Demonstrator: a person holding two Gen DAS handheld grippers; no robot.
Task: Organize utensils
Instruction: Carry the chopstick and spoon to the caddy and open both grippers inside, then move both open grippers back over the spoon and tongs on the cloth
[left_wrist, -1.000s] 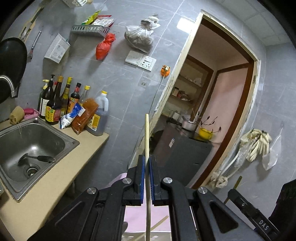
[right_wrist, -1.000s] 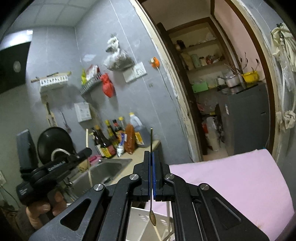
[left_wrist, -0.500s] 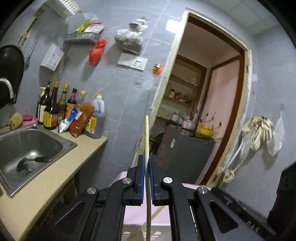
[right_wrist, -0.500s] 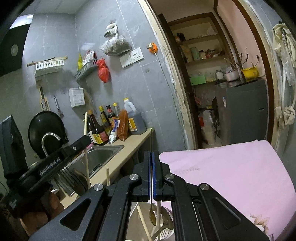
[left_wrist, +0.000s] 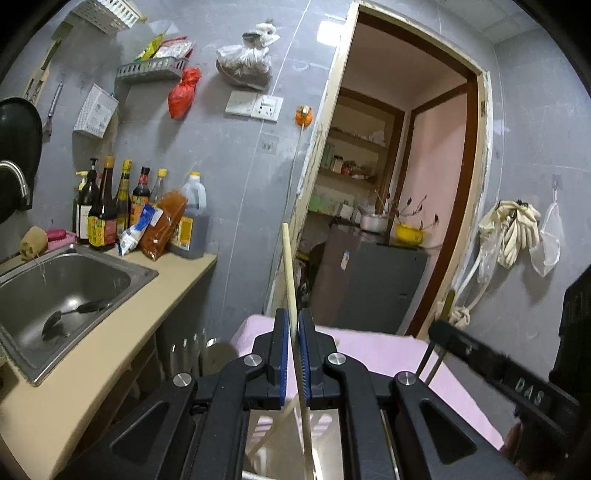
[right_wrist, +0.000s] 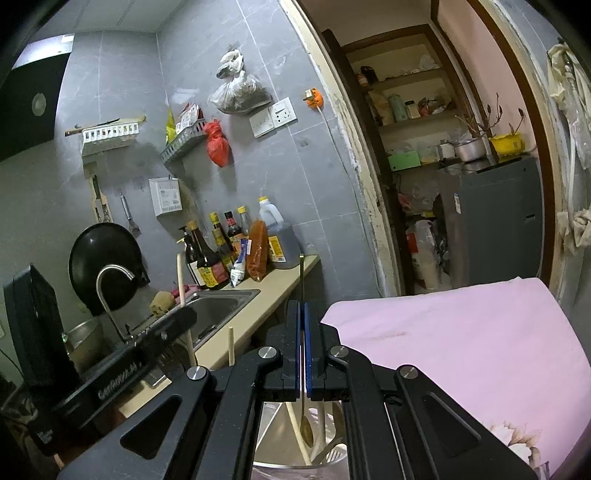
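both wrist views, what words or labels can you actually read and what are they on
"DAS": on the black body of the right gripper, seen from the left wrist.
"GenRobot.AI": on the black body of the left gripper, seen from the right wrist; blurred, so partly a guess.
Bottle labels by the sink: too small to read.
White wall box: print too small to read.

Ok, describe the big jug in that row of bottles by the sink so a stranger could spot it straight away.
Find the steel sink in the beige counter, then follow the row of bottles along the grey tiled wall toward the doorway. The jug stands last, nearest the counter's end: squat, with a moulded handle and yellow cap, unlike its slim dark neighbours.
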